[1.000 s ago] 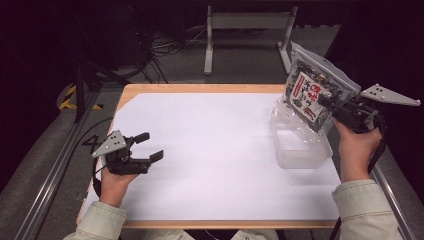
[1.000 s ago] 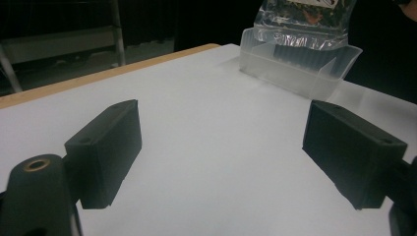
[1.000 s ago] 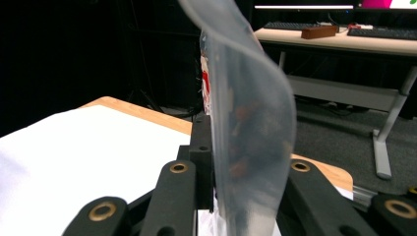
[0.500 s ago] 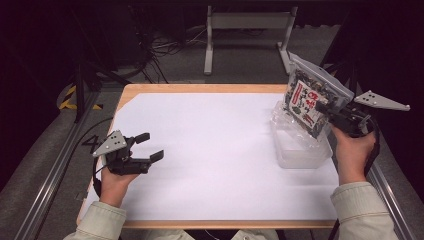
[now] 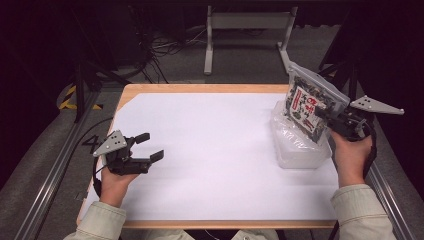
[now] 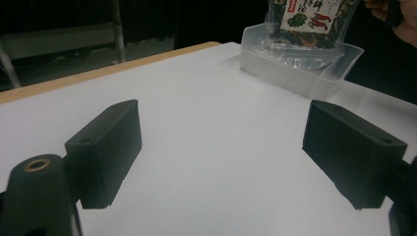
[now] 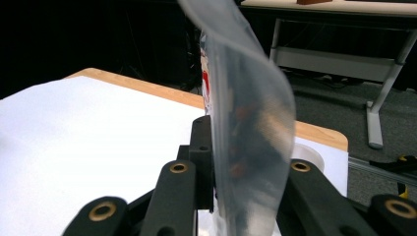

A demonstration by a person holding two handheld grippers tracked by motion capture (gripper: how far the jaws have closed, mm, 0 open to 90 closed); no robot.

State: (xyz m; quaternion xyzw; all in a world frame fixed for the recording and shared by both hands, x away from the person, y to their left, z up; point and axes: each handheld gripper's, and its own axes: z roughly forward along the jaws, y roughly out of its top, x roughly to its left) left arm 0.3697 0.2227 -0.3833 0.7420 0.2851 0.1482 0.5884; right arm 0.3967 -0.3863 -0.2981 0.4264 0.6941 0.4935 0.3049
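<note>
A clear snack bag (image 5: pixel 309 102) with a red-and-white label hangs above a clear plastic tray (image 5: pixel 300 150) at the table's right side. My right gripper (image 5: pixel 326 116) is shut on the bag's edge; in the right gripper view the bag (image 7: pixel 246 118) stands edge-on between the two jaws. My left gripper (image 5: pixel 150 146) rests low over the white sheet at the left, open with nothing between its fingers (image 6: pixel 105 147). From the left gripper view the bag (image 6: pixel 310 19) hangs over the tray (image 6: pixel 300 64) far off.
The table (image 5: pixel 200 88) is wooden, covered by a white sheet (image 5: pixel 215 150). Metal rails run along both sides. A grey stand and cables sit on the floor behind the table.
The right gripper has carried the bag slightly lower and nearer over the tray. The left gripper has not moved.
</note>
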